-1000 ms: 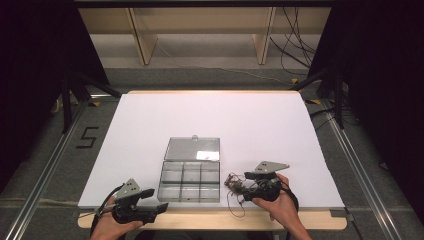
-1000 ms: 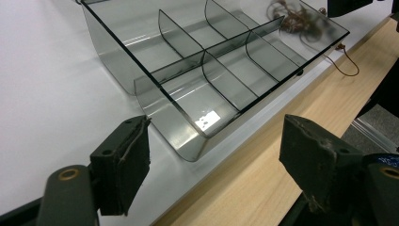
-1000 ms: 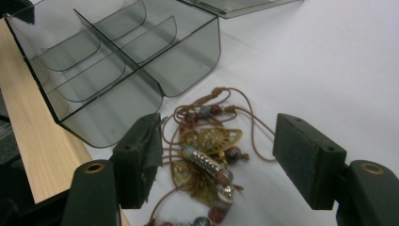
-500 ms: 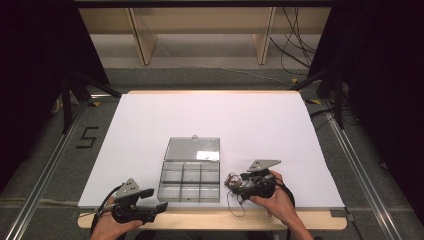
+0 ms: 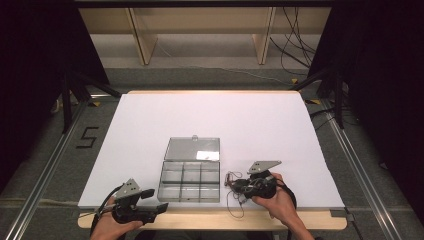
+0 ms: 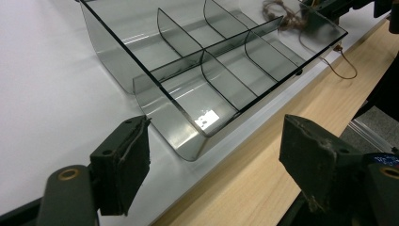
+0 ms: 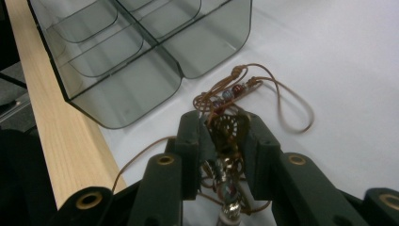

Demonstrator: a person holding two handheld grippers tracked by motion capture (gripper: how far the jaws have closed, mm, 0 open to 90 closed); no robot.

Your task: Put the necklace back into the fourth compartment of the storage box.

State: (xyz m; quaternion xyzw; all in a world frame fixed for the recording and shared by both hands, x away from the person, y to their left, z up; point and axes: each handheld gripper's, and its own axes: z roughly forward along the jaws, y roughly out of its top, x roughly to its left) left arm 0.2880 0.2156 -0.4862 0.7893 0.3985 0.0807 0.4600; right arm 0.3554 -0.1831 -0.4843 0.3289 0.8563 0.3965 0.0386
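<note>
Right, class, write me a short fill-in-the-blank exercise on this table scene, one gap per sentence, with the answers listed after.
1. The right gripper is shut on a beaded cord ______.
2. The clear organiser box has its lid ______.
3. The left gripper has its jaws ______ and holds nothing.
4. The box's compartments hold ______.

Missing words: necklace; open; open; nothing

Bright overhead light, dark surround, soft focus.
</note>
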